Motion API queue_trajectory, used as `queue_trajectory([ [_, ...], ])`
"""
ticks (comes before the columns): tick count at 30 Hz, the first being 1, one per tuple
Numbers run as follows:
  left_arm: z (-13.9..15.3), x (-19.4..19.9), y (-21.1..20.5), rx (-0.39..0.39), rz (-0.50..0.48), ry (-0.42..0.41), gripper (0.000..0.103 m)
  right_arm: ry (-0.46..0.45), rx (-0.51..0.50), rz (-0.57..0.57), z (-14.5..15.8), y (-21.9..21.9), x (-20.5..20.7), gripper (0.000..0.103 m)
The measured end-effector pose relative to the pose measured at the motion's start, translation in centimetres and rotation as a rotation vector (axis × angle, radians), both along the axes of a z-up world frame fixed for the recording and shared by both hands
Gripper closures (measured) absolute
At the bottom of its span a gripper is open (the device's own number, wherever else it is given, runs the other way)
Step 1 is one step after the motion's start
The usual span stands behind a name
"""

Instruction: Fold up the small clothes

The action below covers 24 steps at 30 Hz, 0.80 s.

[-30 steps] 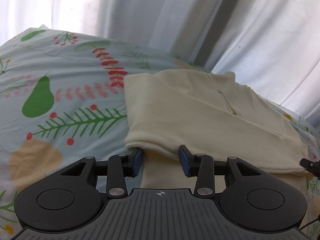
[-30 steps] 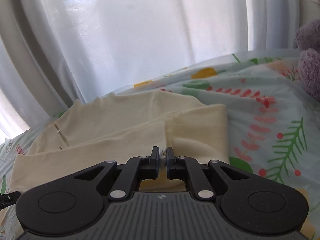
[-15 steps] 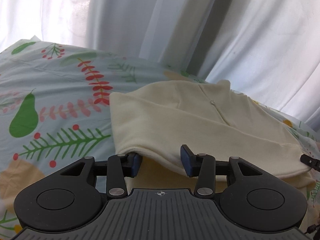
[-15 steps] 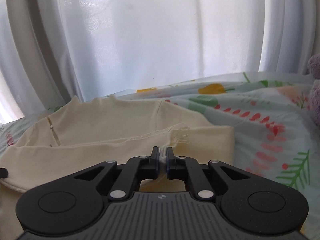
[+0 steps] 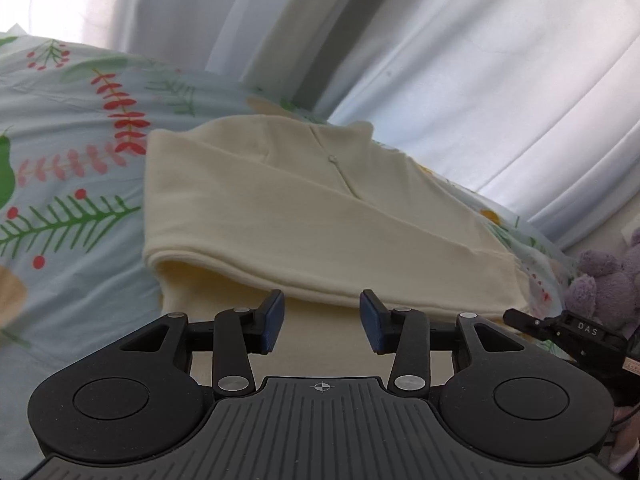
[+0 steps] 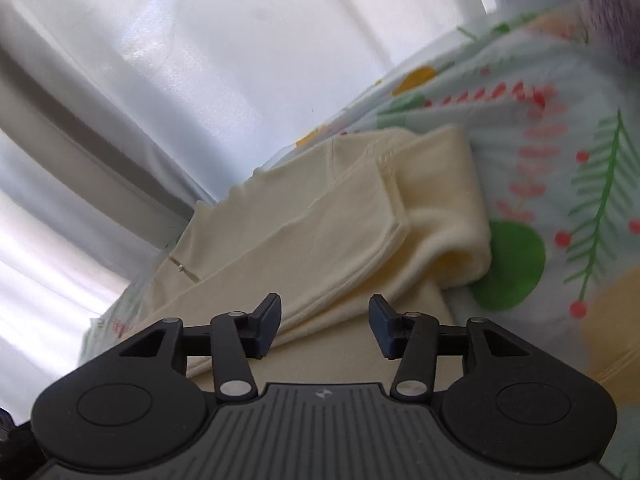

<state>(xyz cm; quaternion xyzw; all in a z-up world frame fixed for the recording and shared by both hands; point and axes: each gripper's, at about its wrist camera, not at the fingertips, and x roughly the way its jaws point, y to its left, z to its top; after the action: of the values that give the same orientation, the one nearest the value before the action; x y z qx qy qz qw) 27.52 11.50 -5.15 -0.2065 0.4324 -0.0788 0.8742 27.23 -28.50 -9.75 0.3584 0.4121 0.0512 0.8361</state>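
Right in front of both tools lies the cream top (image 5: 304,216), a small soft piece of clothing, folded over on the bed. It sits on a bedsheet (image 5: 72,168) with red berries, green leaves and a pear shape printed on it. Its long side runs left to right across the left wrist view, so the rolled, folded edge faces the tools like a long soft tube. A tiny zip or snap (image 5: 332,159) shows near the neck, at the far side.

Open and holding nothing is the left tool (image 5: 322,322); its two blue pads stand well apart, just in front of the thick folded edge. The right tool (image 6: 325,326) is let go too, with its pads wide and the cloth lying flat under and ahead of them. From the right wrist view the sleeve end (image 6: 448,216) curls up in a fat roll, to the right of that tool.

Both tools are close to the top. I think the left one is better placed for the long edge, and the right one for the sleeve end.

The cloth looks thick, fuzzy and floppy, so it may sag when lifted. Behind the bed hang pale curtains (image 5: 440,60). A purple plush toy (image 5: 600,276) sits at the far right.
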Motion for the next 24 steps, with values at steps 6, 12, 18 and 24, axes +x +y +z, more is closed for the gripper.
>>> queue_trajectory([
  [6,-2.0,2.0,-1.7,0.106,0.006,0.053,0.08,0.021,0.071,-0.103,-1.5,-0.6,1.2,0.085],
  [12,-1.9,3.6,-1.7,0.132,0.014,0.031,0.079,-0.009,-0.021,-0.055,-0.7,-0.2,2.8,0.093],
  [18,-2.2,3.9,-1.8,0.235,0.037,0.011,0.08,-0.051,-0.095,-0.057,-0.8,0.1,3.7,0.093],
  [24,0.6,0.2,-0.9,0.109,-0.091,0.027,0.069,-0.058,-0.102,0.096,1.1,0.7,0.5,0.072],
])
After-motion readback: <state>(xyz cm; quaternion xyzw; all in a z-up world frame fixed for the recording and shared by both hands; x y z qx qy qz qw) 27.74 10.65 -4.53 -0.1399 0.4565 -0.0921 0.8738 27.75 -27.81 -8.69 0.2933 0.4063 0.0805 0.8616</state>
